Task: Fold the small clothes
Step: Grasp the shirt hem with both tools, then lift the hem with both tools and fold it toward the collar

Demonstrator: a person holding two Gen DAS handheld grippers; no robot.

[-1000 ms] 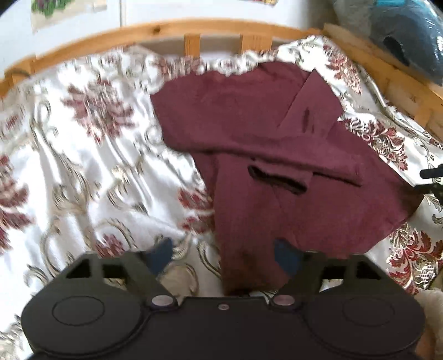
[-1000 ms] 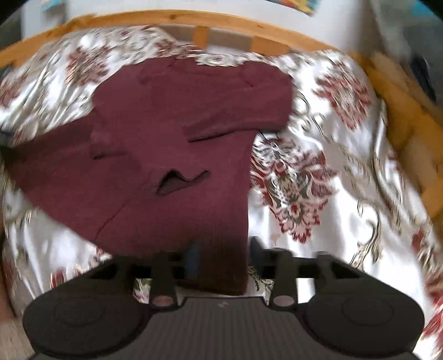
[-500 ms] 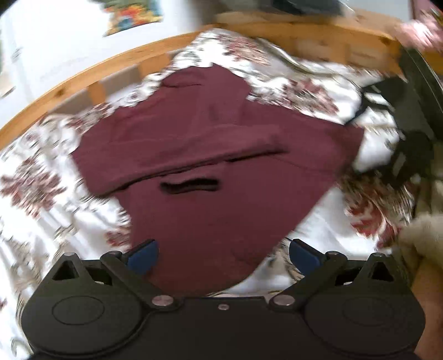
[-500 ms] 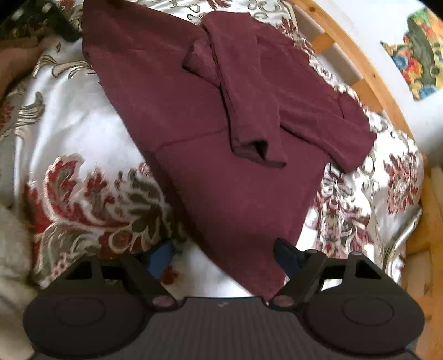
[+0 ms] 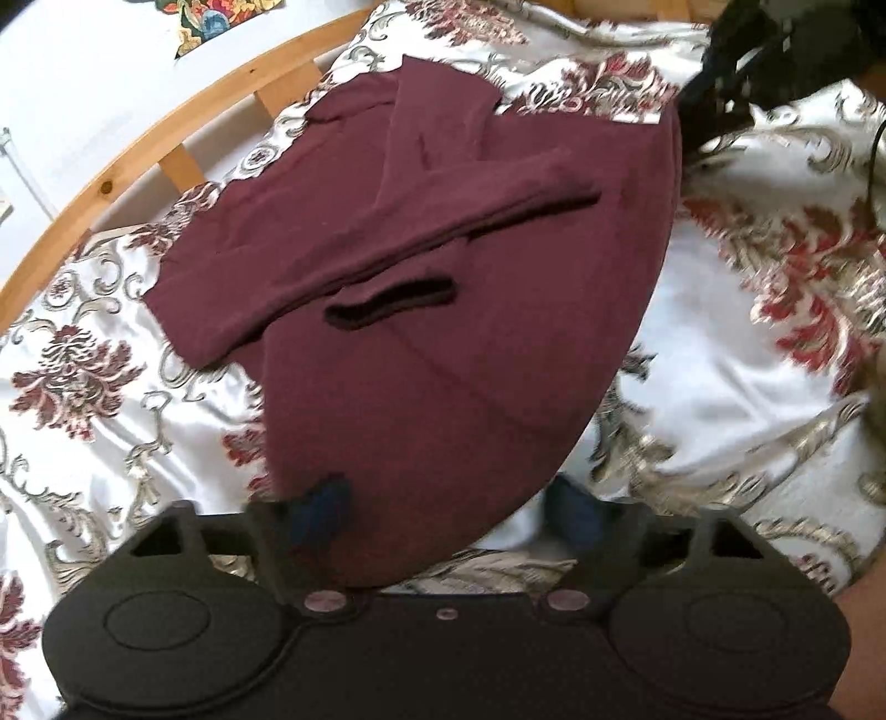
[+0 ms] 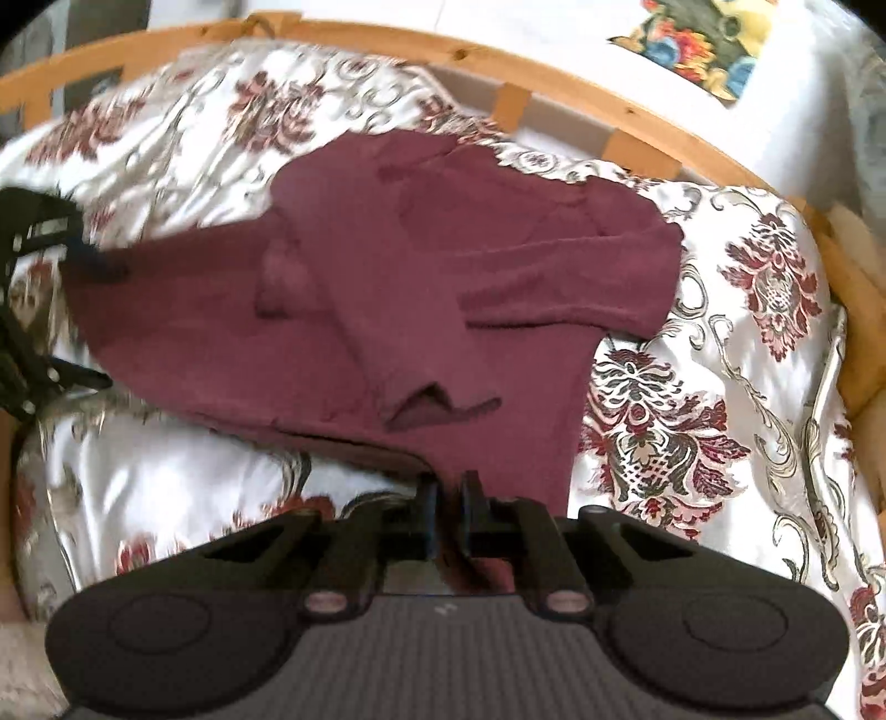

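1. A maroon long-sleeved top (image 5: pixel 443 310) is spread on a floral bedspread (image 5: pixel 99 387). Its long axis runs from the hem nearest the cameras to the neckline at the wooden bed rail (image 5: pixel 138 160).
2. In the right wrist view, the same top (image 6: pixel 454 299) is seen with the hem at the bottom of the frame and the shoulders towards the rail (image 6: pixel 637 116). Its lower left part is drawn out sideways.
3. The left gripper (image 5: pixel 448 507) is seen with its blue-padded fingers (image 5: pixel 326 504) spread wide on either side of the hem corner. The cloth lies between them, ungripped.
4. The right gripper (image 6: pixel 447 512) is clamped on the hem, its jaws nearly together with maroon fabric pinched between them.
5. In the right wrist view, the left gripper (image 6: pixel 94 266) is seen at the far left corner of the garment.
6. The bedspread (image 6: pixel 720 399) is glossy white satin with dark red flowers and gold scrolls, and it is creased. A white wall with a colourful picture (image 6: pixel 692 44) is seen behind the rail.
7. Both sleeves are folded across the chest, one over the other. A dark open cuff (image 5: pixel 387 302) is shown near the middle. The fabric is plain and matte.
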